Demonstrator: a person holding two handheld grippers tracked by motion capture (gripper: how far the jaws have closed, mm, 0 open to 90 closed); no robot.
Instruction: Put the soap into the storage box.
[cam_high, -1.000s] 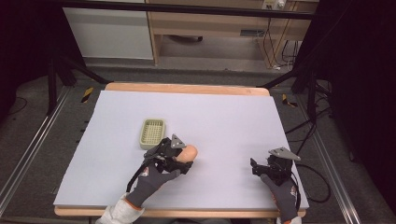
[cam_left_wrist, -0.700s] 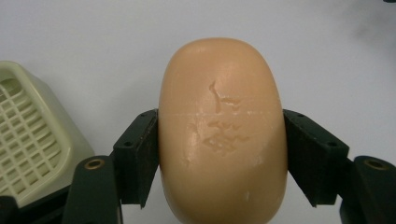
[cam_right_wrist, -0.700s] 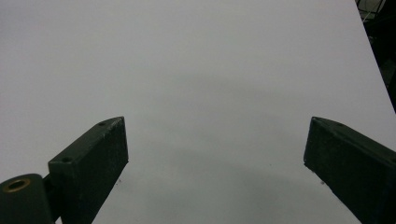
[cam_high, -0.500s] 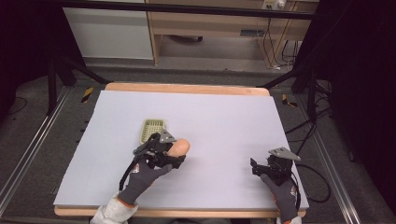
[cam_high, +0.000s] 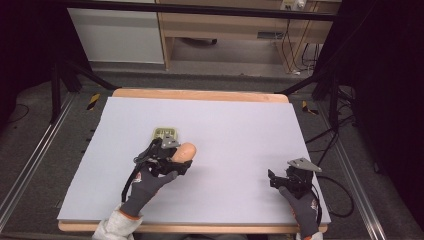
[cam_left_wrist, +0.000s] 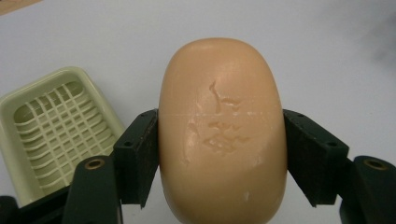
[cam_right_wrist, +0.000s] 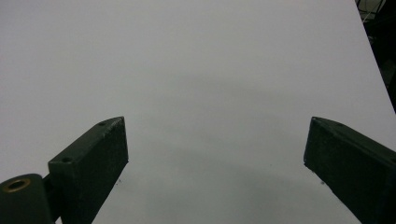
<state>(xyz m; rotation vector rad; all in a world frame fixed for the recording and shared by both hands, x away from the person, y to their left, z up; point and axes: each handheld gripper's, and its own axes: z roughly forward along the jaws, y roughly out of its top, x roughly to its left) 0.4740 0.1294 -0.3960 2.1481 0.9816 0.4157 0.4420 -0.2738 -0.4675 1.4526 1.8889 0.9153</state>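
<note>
The counter (cam_high: 235, 130) spreads pale grey-white under both hands, with a wooden edge showing along its far and near sides. On it, left of the middle, sits a pale green soap dish (cam_high: 166, 133) with a grid bottom; in the left gripper view the soap dish (cam_left_wrist: 51, 128) lies just beside and to the left of the jaws, and it holds nothing. The left gripper (cam_high: 175, 159), held in a gloved hand that enters from the bottom of the high view, is clamped on a peach-coloured bar of soap (cam_high: 184, 151). In the left gripper view the left gripper (cam_left_wrist: 219, 156) presses its two black jaws against the long sides of the bar of soap (cam_left_wrist: 222, 130), which points away from the camera with a stamped mark on its upper face. Whether the soap is lifted or rests on the counter is hard to tell from here. The right gripper (cam_high: 276, 179) sits well apart, near the right front corner, its jaws spread wide; the right gripper (cam_right_wrist: 215, 154) view has bare counter (cam_right_wrist: 196, 70) between them, nothing held
</note>
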